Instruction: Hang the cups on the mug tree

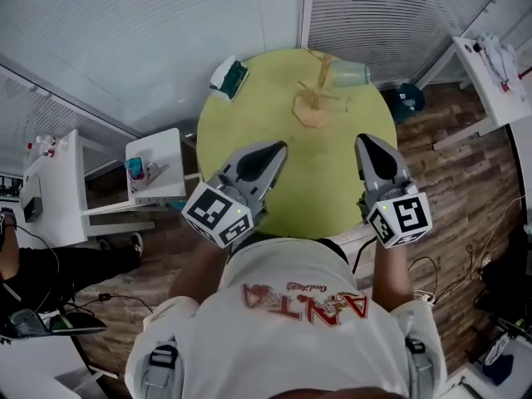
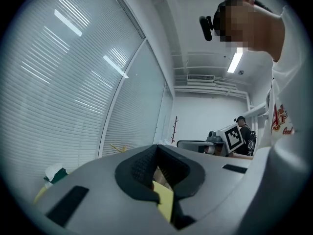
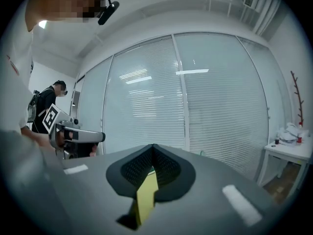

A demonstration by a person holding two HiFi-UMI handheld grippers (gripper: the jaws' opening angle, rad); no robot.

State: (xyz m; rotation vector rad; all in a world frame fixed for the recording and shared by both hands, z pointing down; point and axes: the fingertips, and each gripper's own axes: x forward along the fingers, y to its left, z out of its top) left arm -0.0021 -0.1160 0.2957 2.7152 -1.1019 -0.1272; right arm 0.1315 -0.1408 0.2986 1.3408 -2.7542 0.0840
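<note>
A wooden mug tree (image 1: 314, 100) stands at the far side of the round yellow-green table (image 1: 249, 123). A pale green cup (image 1: 350, 73) hangs sideways at its right branch. My left gripper (image 1: 279, 147) is over the table's near left part with its jaws together and nothing between them. My right gripper (image 1: 363, 139) hovers over the near right edge, also shut and empty. Both point level, well short of the tree. In the left gripper view the left gripper (image 2: 156, 148) shows its pads meeting; in the right gripper view the right gripper (image 3: 153, 148) does too.
A white and teal object (image 1: 229, 75) lies at the table's far left rim. A small white side table (image 1: 158, 169) stands to the left and another white table (image 1: 490, 73) at the far right. Window blinds run behind the table. A dark object (image 1: 407, 98) sits beside the right rim.
</note>
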